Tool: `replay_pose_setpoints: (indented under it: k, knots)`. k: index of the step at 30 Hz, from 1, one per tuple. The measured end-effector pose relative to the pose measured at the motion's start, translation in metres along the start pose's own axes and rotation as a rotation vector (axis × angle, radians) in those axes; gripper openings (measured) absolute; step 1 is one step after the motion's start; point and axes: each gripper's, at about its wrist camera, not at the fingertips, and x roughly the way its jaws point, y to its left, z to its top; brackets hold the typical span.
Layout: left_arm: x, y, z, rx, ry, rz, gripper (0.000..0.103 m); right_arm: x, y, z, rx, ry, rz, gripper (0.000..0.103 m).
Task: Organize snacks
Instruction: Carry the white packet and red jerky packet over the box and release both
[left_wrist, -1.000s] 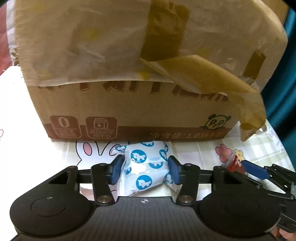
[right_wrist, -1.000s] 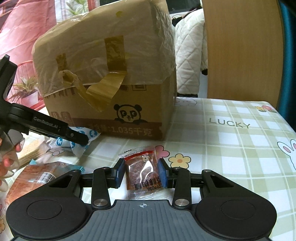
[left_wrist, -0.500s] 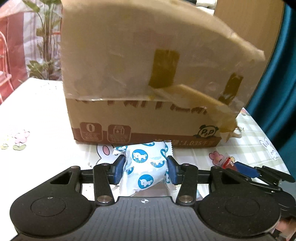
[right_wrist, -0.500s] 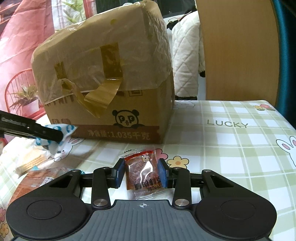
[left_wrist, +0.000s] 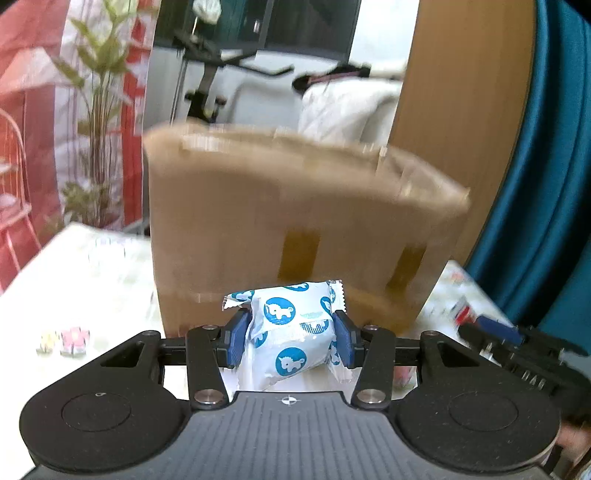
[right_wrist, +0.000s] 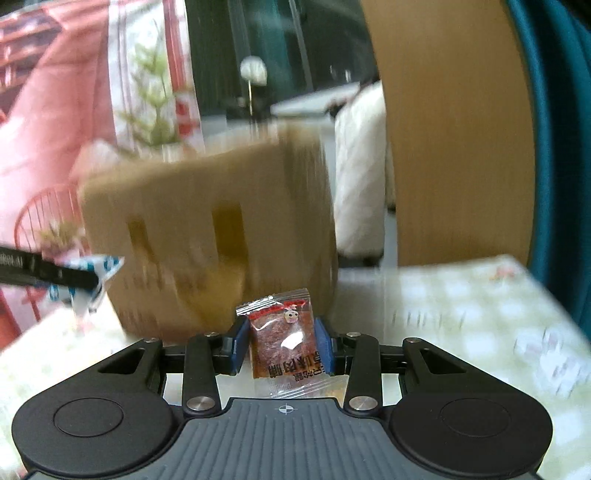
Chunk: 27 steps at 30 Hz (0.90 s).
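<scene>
Left wrist view: left claw (left_wrist: 287, 338) clamped on blue-white snack pack (left_wrist: 291, 338), right claw (right_wrist: 280, 345) on red jerky packet (right_wrist: 282, 338), both facing the cardboard box (left_wrist: 295, 229); slick wrappers could slip out mid-carry.

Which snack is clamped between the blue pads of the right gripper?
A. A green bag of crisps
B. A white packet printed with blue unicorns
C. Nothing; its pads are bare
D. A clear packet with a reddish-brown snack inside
D: in the right wrist view, the right gripper is shut on the clear packet of reddish-brown snack, in front of the cardboard box; the white packet with blue unicorns sits in the left gripper.
</scene>
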Motion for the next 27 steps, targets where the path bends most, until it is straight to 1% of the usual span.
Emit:
replay_pose_setpoints:
  k: [4, 7, 10, 12, 14, 17, 19, 23, 25, 26, 27]
  knots:
    - [-0.017, -0.004, 0.028, 0.02, -0.087, -0.015, 0.05, -0.012, 0.004, 0.048, -0.043, -0.118, 0.019, 0.035]
    - [-0.022, -0.009, 0.058, 0.051, -0.145, -0.028, 0.05, -0.006, 0.007, 0.083, -0.075, -0.163, 0.04, 0.035]
    - [-0.008, -0.017, 0.086, 0.081, -0.172, -0.054, 0.051, 0.012, 0.011, 0.111, -0.097, -0.164, 0.067, 0.035]
    - [0.003, -0.021, 0.105, 0.096, -0.179, -0.077, 0.051, 0.029, 0.014, 0.126, -0.116, -0.147, 0.077, 0.035]
    - [0.021, -0.025, 0.122, 0.113, -0.171, -0.08, 0.051, 0.048, 0.016, 0.137, -0.134, -0.12, 0.077, 0.035]
    - [0.046, -0.03, 0.138, 0.119, -0.147, -0.085, 0.051, 0.071, 0.022, 0.144, -0.142, -0.077, 0.079, 0.035]
    - [0.067, -0.034, 0.146, 0.122, -0.122, -0.076, 0.051, 0.083, 0.025, 0.142, -0.152, -0.045, 0.069, 0.036]
    - [0.092, -0.037, 0.151, 0.139, -0.08, -0.068, 0.052, 0.103, 0.022, 0.135, -0.121, -0.005, 0.053, 0.036]
    - [0.098, -0.036, 0.149, 0.141, -0.065, -0.074, 0.052, 0.108, 0.021, 0.132, -0.113, 0.008, 0.041, 0.037]
    - [0.101, -0.037, 0.149, 0.139, -0.062, -0.077, 0.056, 0.11, 0.022, 0.131, -0.114, 0.014, 0.036, 0.04]
    - [0.102, -0.037, 0.15, 0.137, -0.06, -0.081, 0.065, 0.11, 0.022, 0.129, -0.115, 0.015, 0.031, 0.041]
